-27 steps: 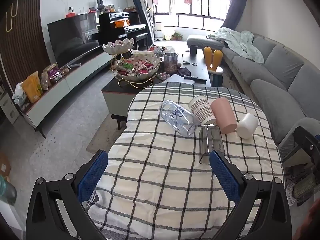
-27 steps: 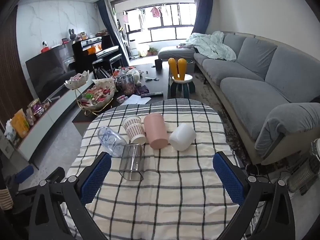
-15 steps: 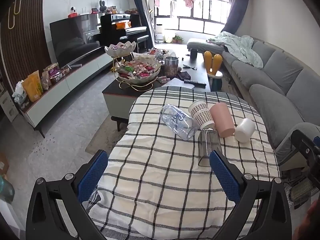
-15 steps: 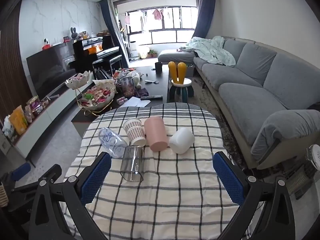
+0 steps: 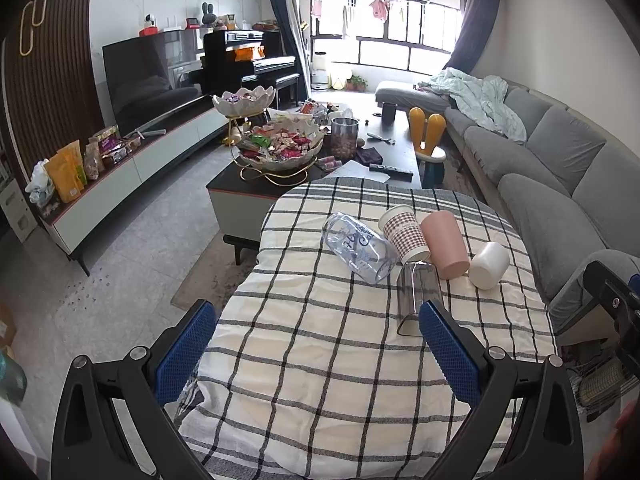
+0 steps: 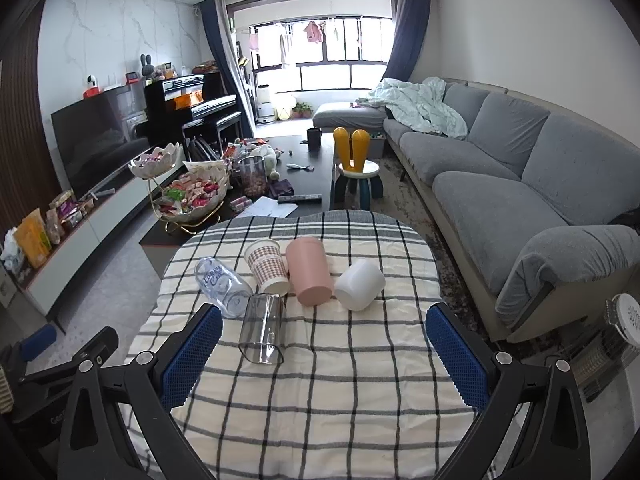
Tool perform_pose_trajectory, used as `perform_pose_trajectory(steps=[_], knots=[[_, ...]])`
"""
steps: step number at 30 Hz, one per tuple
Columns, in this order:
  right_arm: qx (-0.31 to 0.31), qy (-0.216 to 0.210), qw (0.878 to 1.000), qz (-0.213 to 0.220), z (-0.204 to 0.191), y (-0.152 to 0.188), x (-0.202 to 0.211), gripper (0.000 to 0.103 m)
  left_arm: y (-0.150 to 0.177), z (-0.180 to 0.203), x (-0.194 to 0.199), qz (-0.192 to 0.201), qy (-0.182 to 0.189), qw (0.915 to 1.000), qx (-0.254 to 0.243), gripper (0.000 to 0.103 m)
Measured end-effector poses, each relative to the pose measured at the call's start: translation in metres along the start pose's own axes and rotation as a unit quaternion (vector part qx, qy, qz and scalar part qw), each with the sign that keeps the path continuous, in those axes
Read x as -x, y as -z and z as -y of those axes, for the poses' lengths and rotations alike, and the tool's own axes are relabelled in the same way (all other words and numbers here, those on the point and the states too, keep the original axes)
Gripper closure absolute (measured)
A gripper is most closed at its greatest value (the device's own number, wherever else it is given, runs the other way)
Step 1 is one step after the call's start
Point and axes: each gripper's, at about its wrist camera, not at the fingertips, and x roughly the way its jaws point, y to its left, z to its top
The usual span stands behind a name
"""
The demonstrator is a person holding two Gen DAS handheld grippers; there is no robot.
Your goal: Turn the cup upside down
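Observation:
Several cups lie on their sides on a checked tablecloth (image 6: 320,392): a clear printed glass (image 6: 222,284), a houndstooth paper cup (image 6: 267,267), a pink cup (image 6: 309,272), a white cup (image 6: 360,285) and a clear smoky tumbler (image 6: 263,329) nearest me. They also show in the left wrist view: glass (image 5: 358,246), paper cup (image 5: 404,234), pink cup (image 5: 445,245), white cup (image 5: 489,265), tumbler (image 5: 416,296). My left gripper (image 5: 316,340) and right gripper (image 6: 324,344) are open and empty, held above the near part of the table, short of the cups.
A dark coffee table (image 6: 280,200) with snack bowls and a jar stands beyond the table. A grey sofa (image 6: 520,184) runs along the right. A TV cabinet (image 5: 120,168) runs along the left. A small heater (image 6: 608,352) sits at the right.
Both grippers have drawn back and risen slightly, so the table and cups look a bit farther away. The cups have not moved. Both grippers stay open.

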Motion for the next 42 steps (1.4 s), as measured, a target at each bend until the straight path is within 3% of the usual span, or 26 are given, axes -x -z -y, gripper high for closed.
perform_pose_trajectory(steps=[42], knots=[[0.008,0.006,1.000,-0.004,-0.006,0.005,-0.002,0.001,0.008,0.004,0.005,0.015,0.004,0.9999,-0.006,0.000]])
